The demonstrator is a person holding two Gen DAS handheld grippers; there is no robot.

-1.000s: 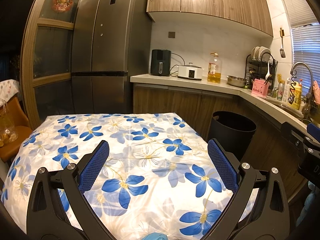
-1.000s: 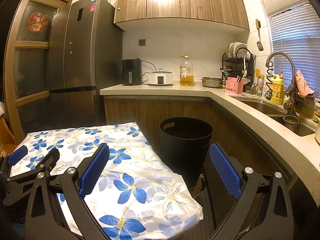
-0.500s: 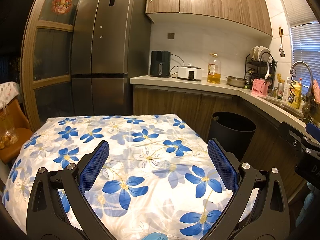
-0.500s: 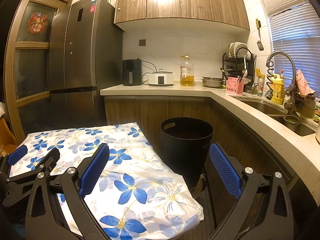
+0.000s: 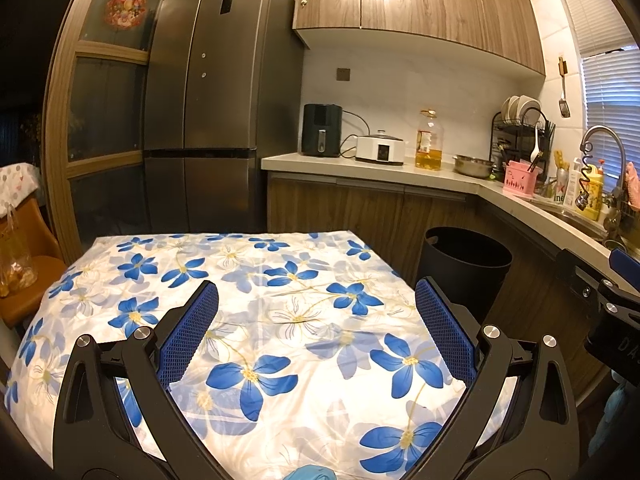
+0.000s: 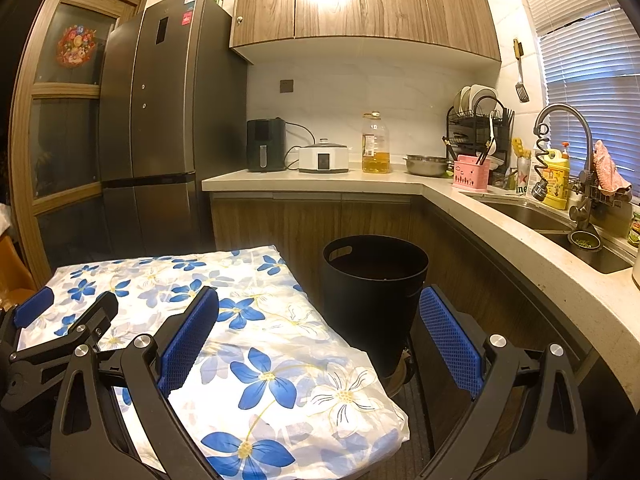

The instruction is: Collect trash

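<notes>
**Both grippers poised, nothing in hand, bin waiting by the cabinets**

The left gripper (image 5: 316, 320) hangs over the flowered cloth (image 5: 280, 320) that covers the table, its jaws spread wide with nothing between the blue pads but printed petals. The right gripper (image 6: 318, 328) sits off to the table's right corner, jaws just as wide and just as empty, and it straddles the gap between the cloth's edge and the black trash bin (image 6: 374, 280).

That placement reads as deliberate. The bin stands on the floor, close beside the table's right edge and in front of the lower cabinets, so whatever is picked off the cloth needs only a short carry to drop in. The right gripper looks best placed for that drop, while the left covers the table top.

As for the trash itself, none can be made out on the cloth in either view. The one candidate is a scrap of something light blue (image 5: 306, 474) at the very bottom of the left wrist view (too cropped to say what it is). The kitchen counter (image 6: 312, 178) carries appliances, an oil bottle and dishware, which look like belongings rather than rubbish. My judgement is that collecting has not yet begun, or is already over.
</notes>
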